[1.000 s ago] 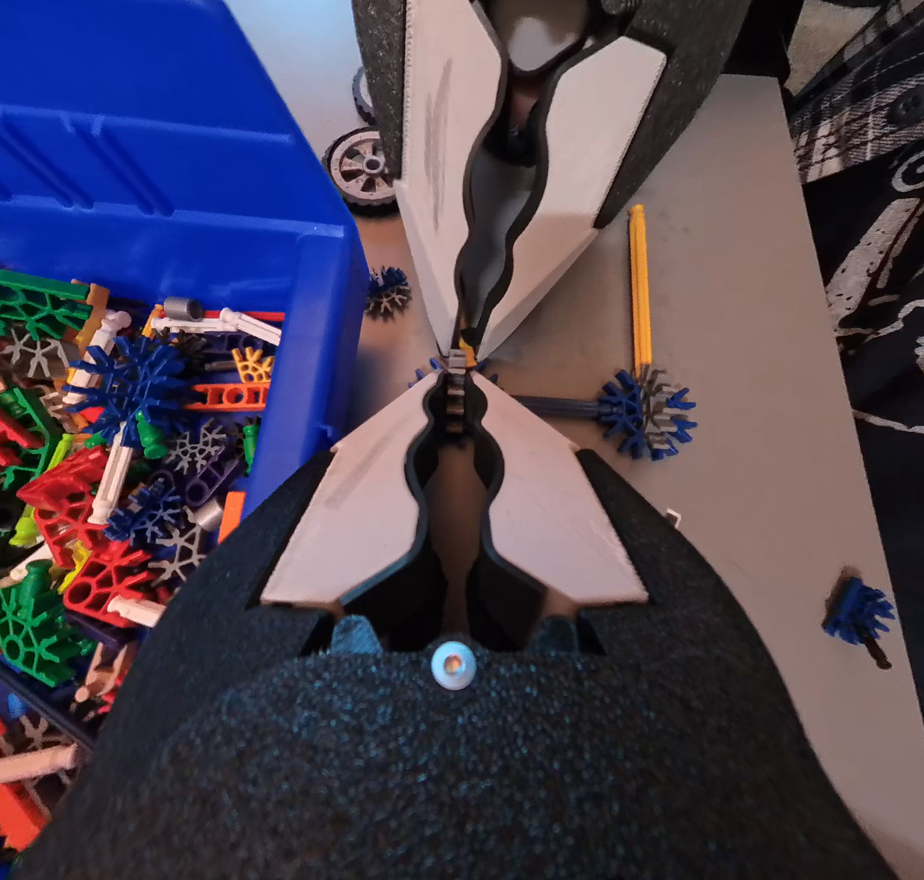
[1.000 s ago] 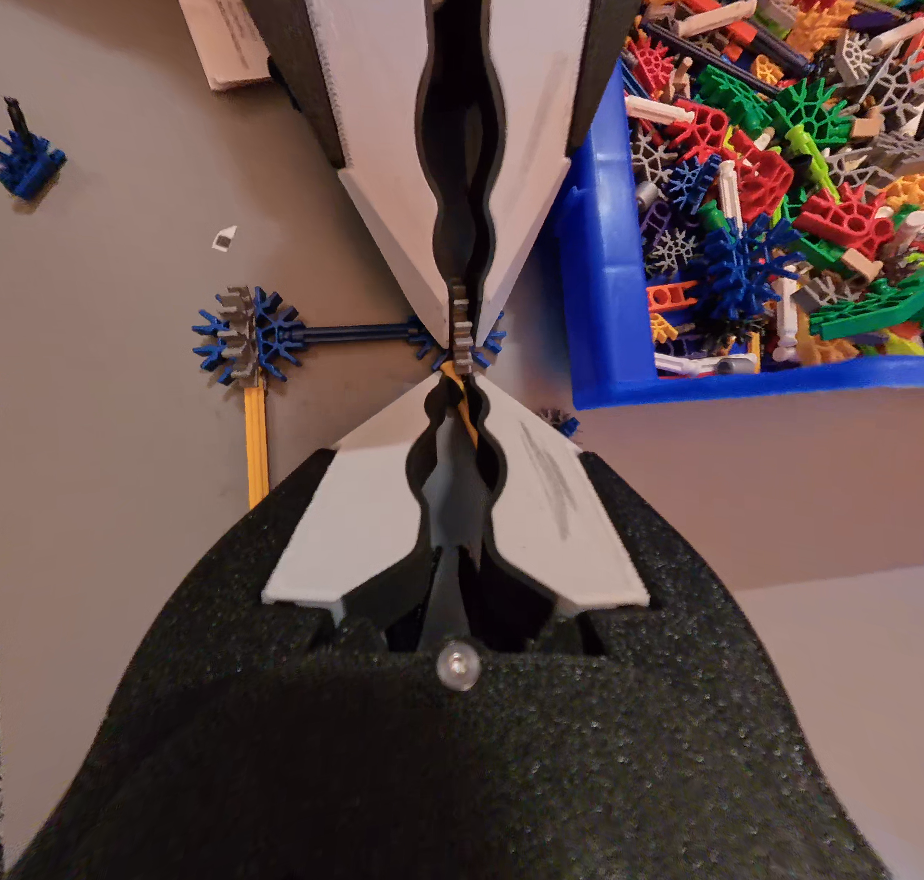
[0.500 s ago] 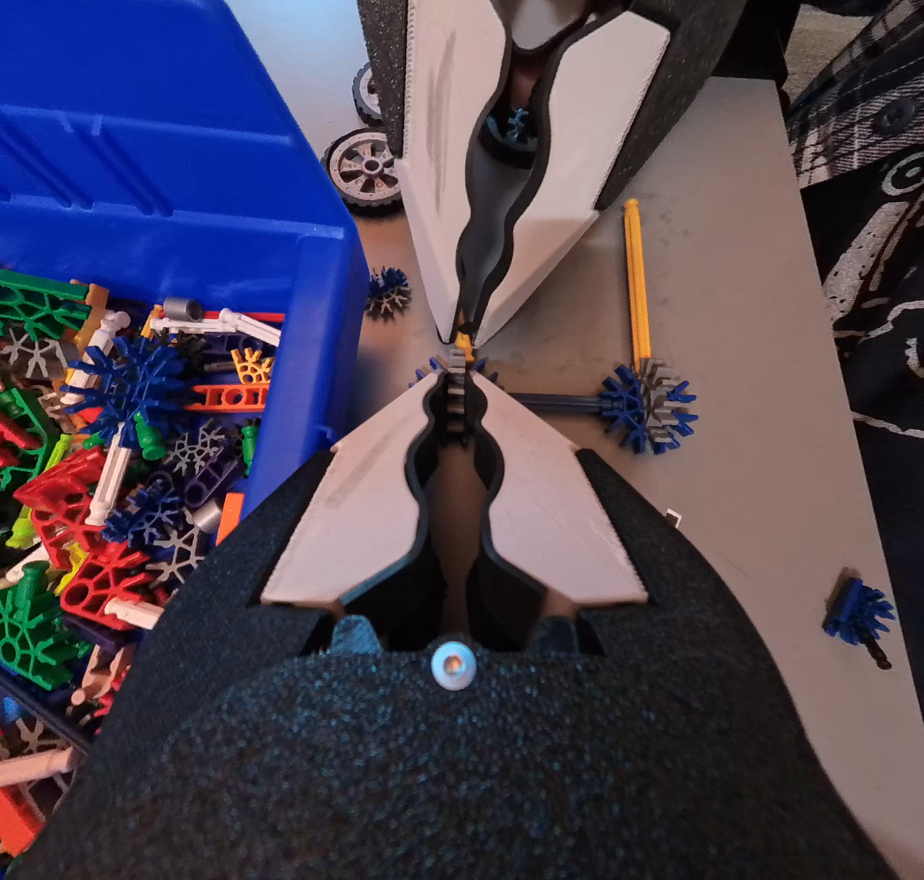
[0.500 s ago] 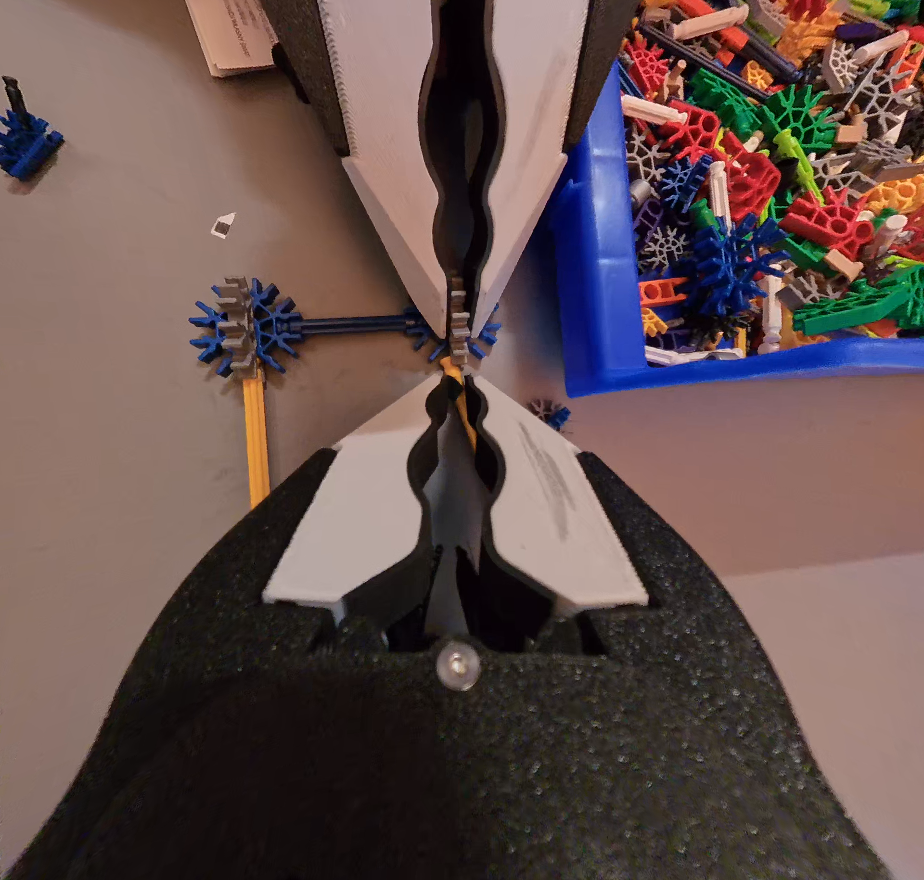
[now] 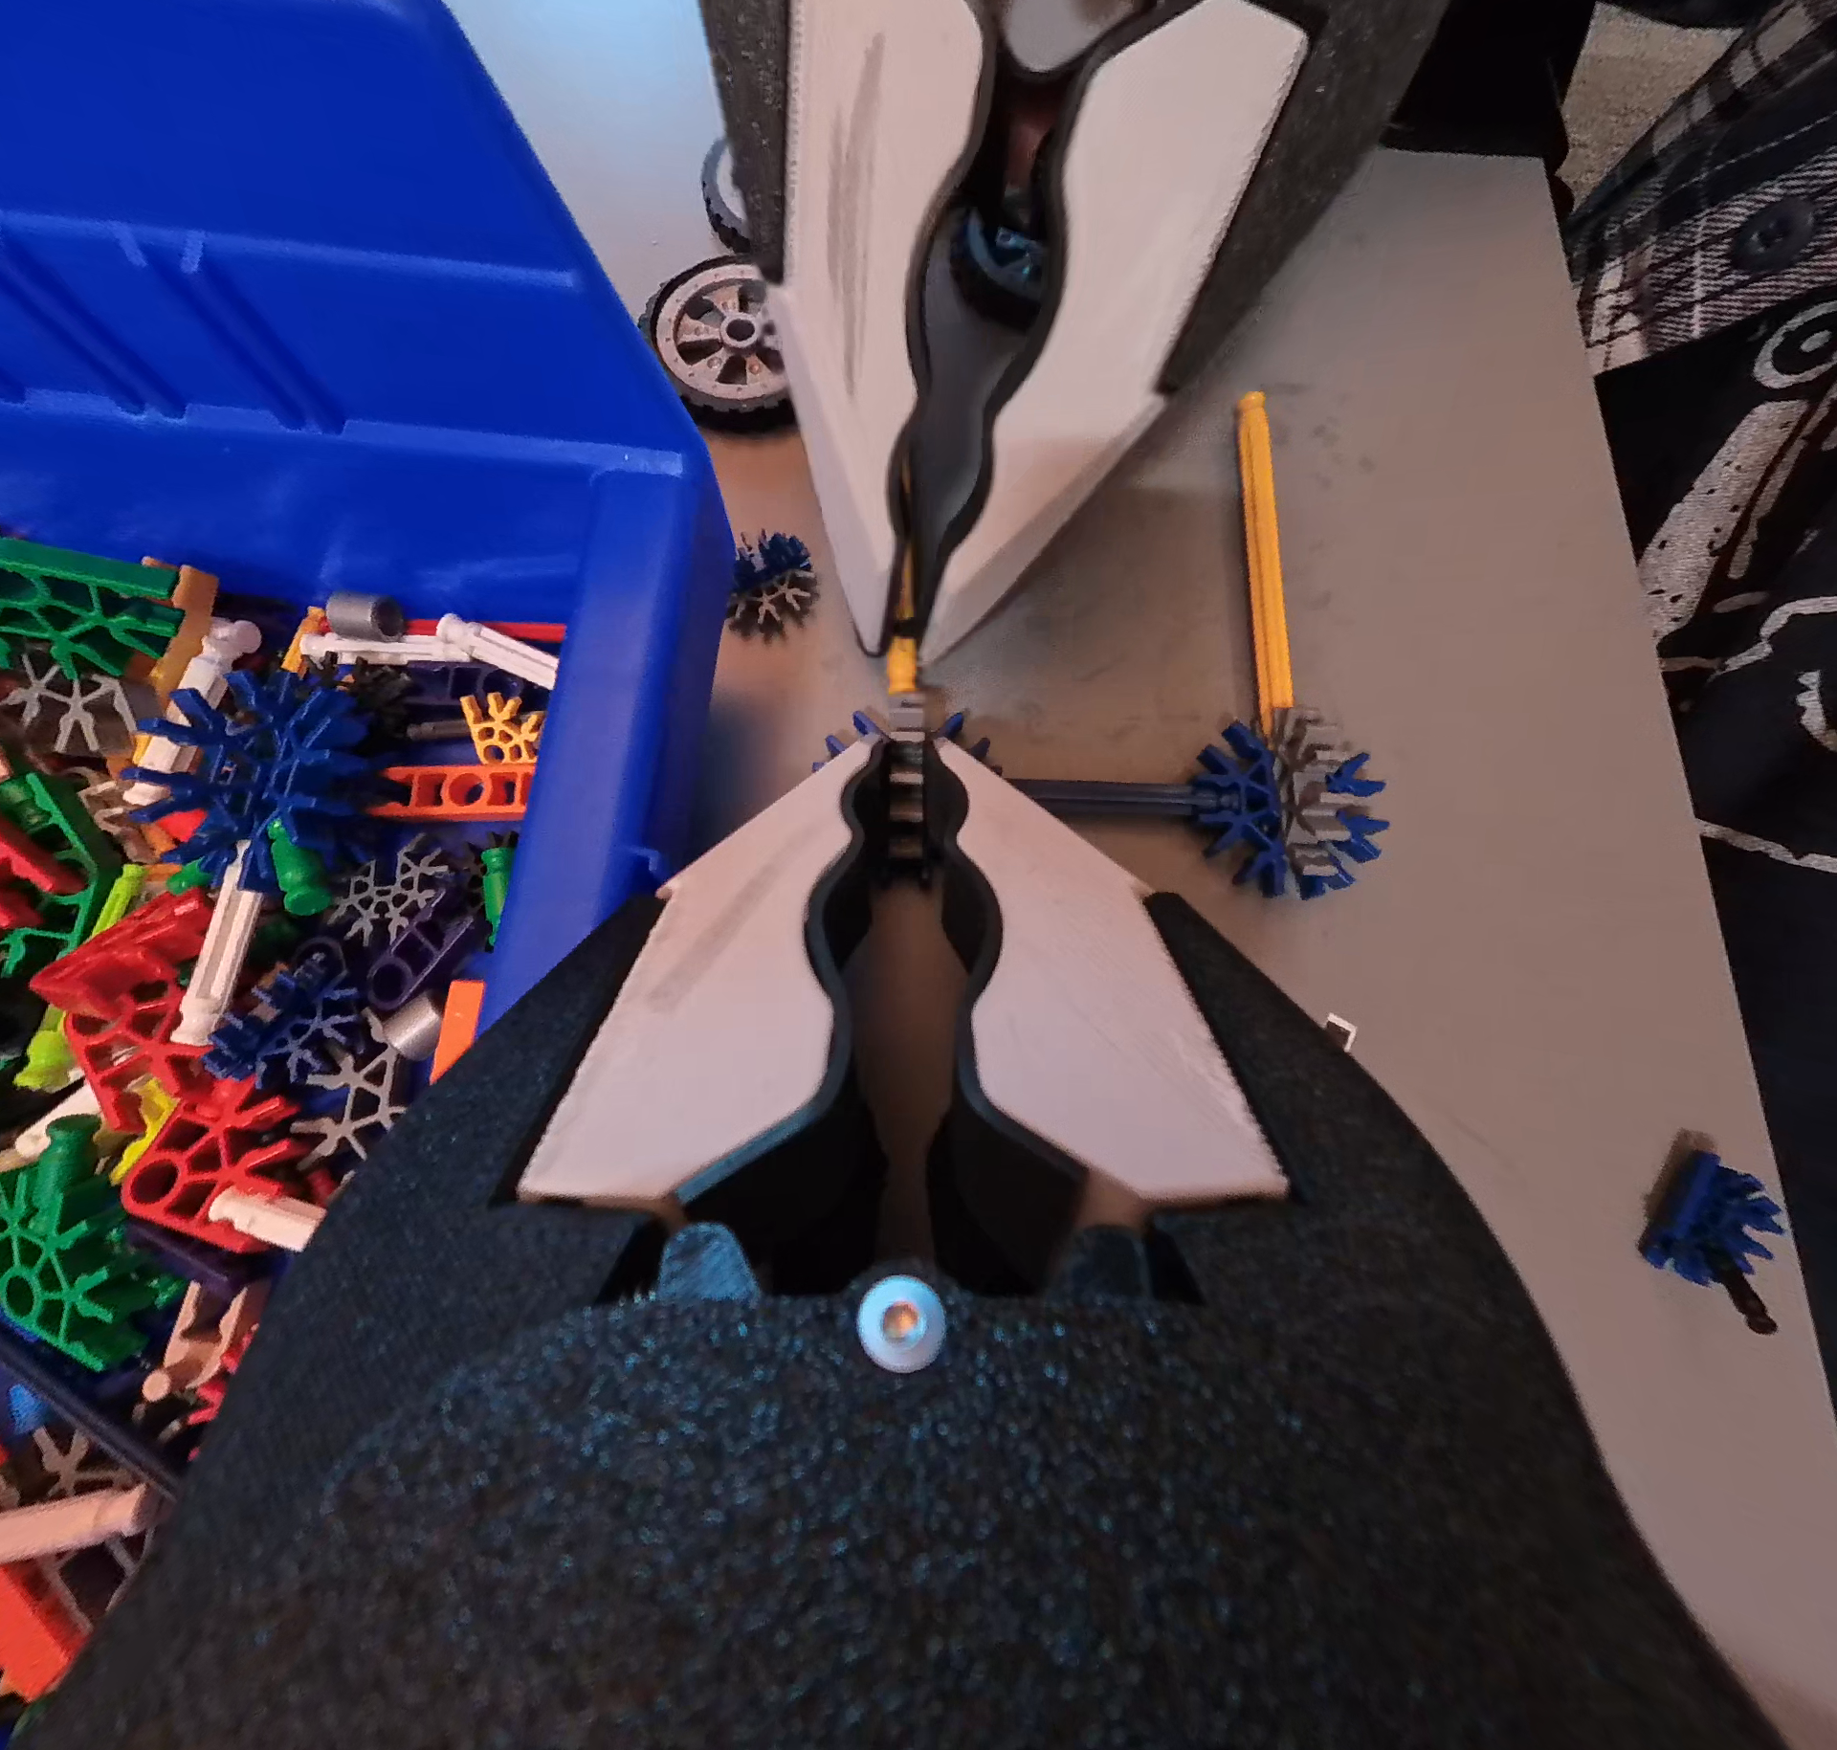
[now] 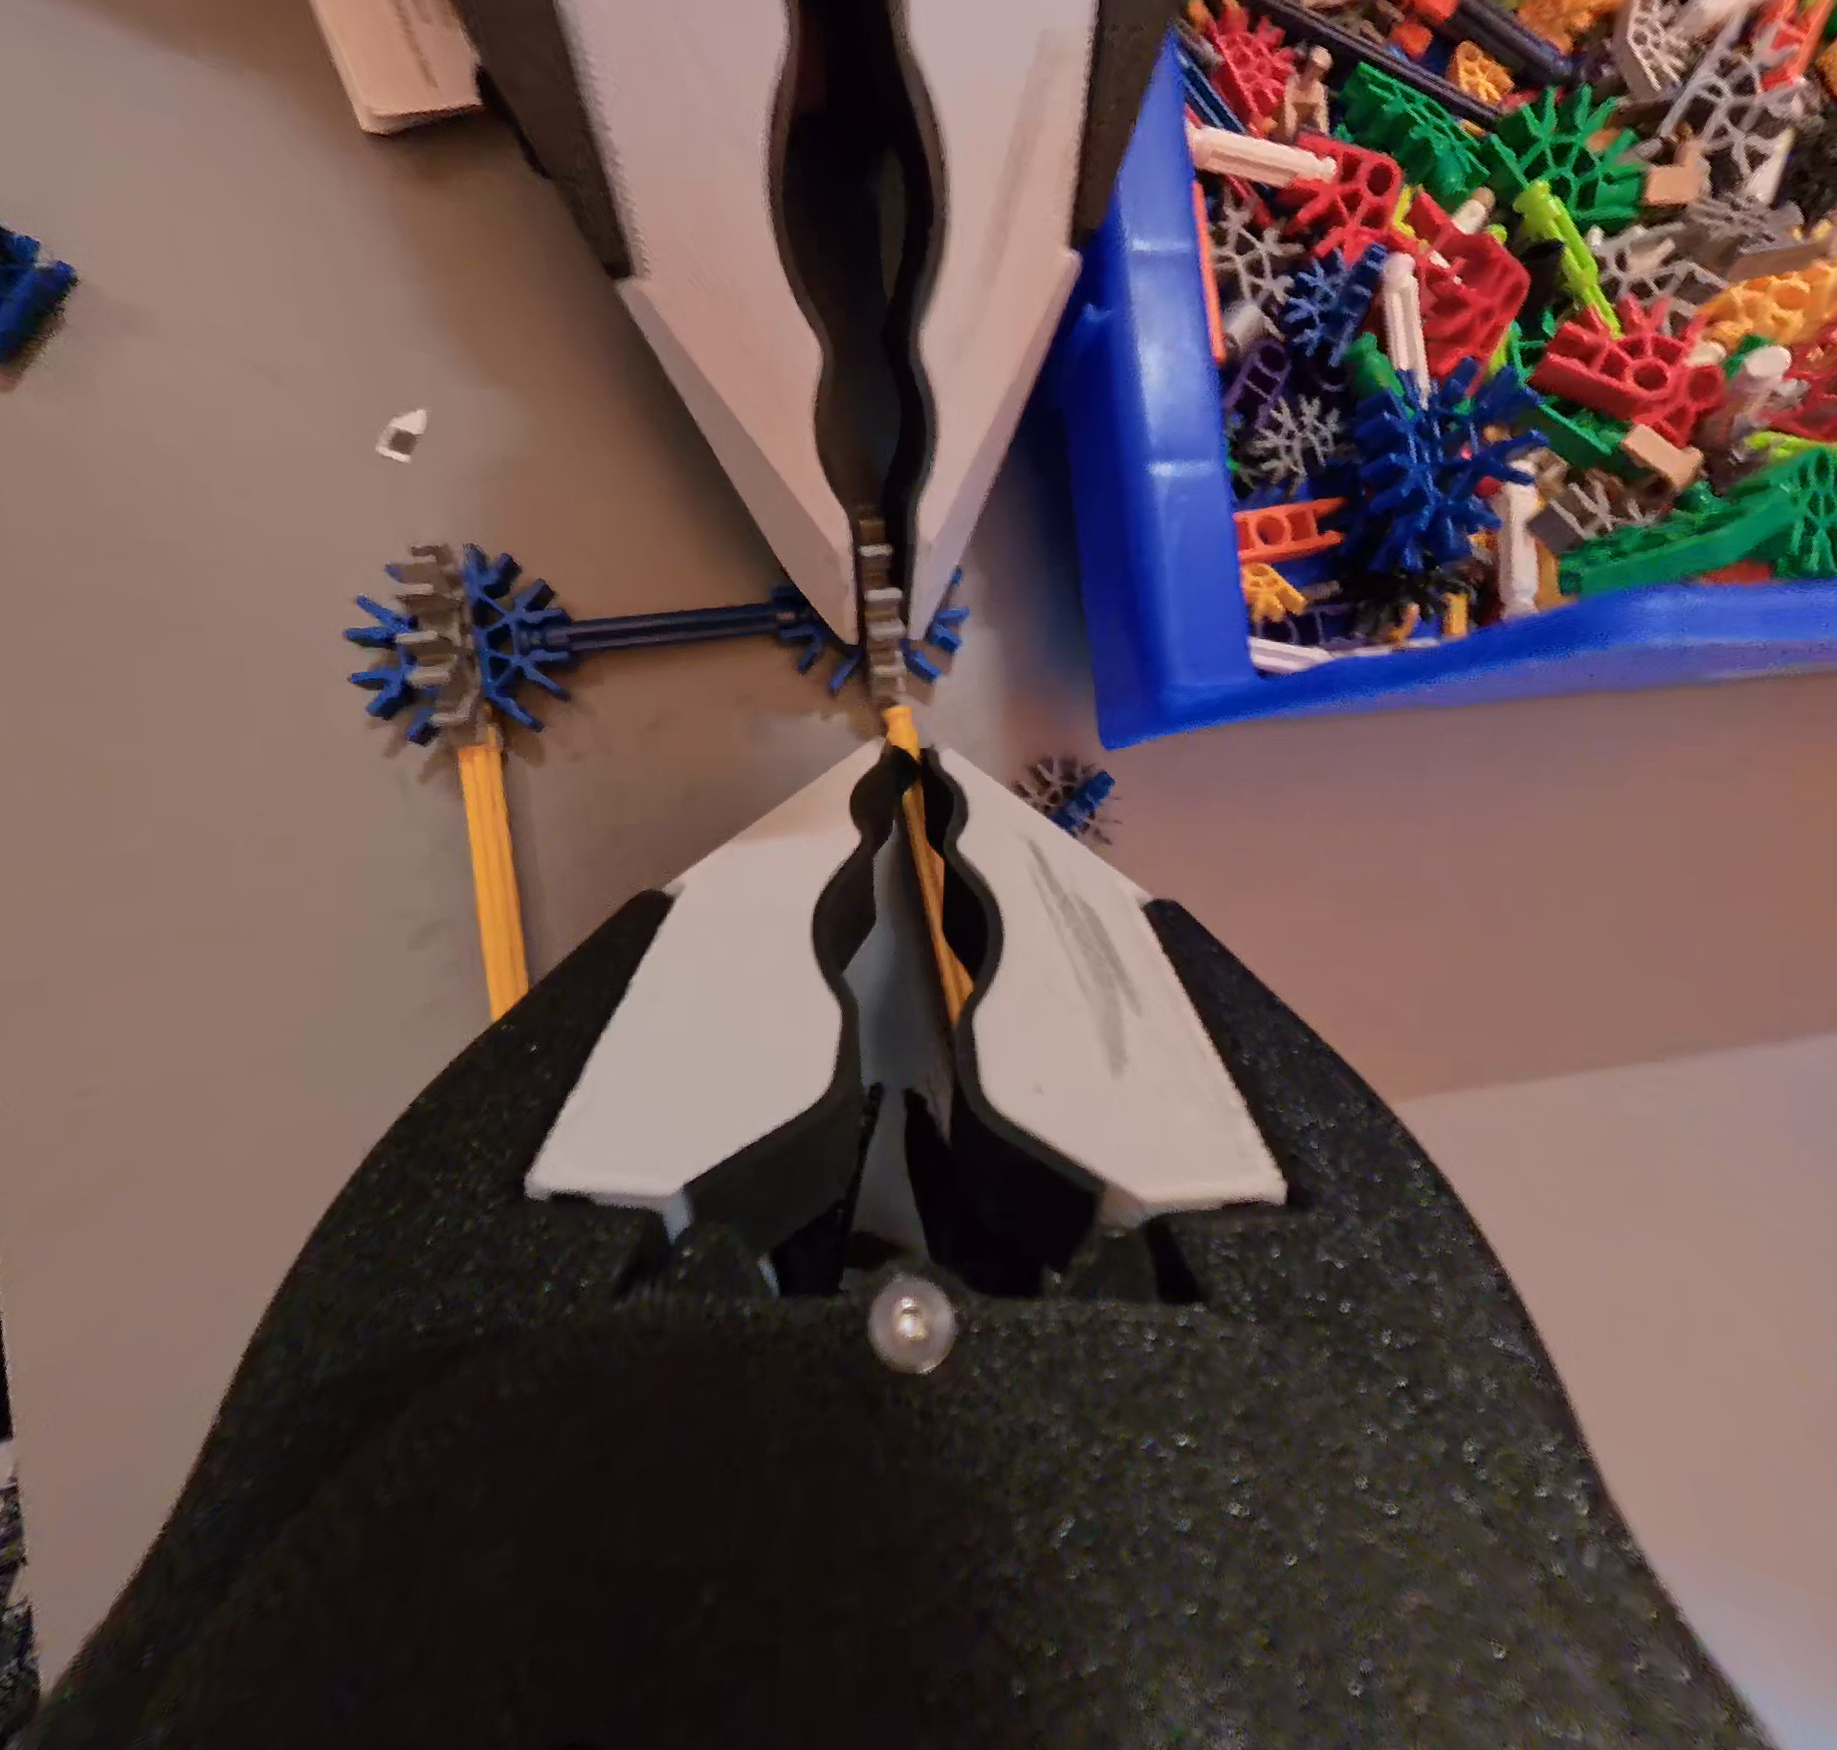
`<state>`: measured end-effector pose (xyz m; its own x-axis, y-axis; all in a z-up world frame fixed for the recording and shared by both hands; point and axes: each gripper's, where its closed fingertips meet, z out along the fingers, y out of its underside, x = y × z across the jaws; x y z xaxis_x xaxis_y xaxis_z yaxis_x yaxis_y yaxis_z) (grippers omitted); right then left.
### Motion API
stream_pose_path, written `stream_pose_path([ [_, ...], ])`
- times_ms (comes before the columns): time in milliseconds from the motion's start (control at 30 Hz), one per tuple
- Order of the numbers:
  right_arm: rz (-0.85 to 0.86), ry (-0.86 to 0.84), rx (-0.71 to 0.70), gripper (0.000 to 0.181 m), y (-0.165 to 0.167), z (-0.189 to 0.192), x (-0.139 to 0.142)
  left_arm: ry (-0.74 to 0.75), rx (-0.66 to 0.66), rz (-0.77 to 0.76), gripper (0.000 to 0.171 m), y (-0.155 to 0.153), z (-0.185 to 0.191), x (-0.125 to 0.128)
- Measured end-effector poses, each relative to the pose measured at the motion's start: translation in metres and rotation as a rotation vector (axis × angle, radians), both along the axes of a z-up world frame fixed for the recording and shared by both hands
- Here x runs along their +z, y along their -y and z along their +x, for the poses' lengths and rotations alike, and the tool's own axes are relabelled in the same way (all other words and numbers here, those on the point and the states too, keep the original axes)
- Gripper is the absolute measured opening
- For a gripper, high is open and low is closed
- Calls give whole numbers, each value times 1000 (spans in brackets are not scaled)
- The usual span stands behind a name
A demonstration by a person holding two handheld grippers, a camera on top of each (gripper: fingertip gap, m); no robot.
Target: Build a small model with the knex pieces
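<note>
On my left, the blue bin [image 5: 417, 470] of mixed parts sits on the table [image 5: 1441, 957]. My left gripper [image 5: 903, 758] is clenched on the grey connector [image 5: 903, 788] just right of the bin. My right gripper [image 6: 900, 768], facing it tip to tip, grasps a yellow rod [image 6: 929, 867], whose end sits at that connector. A blue rod [image 5: 1103, 793] runs right to a second connector [image 5: 1287, 808].
</note>
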<state>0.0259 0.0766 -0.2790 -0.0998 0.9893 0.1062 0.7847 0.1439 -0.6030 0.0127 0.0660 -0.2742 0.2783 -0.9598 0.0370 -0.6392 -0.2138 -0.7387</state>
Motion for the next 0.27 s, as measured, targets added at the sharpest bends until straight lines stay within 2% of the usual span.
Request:
stream_pose_path([
  [33,3,5,-17,4,-4,1,-1,0,0,-1,4,0,0,0],
  [267,-48,-21,-55,3,-5,-4,-2,-4,-5,10,4,0,0,0],
])
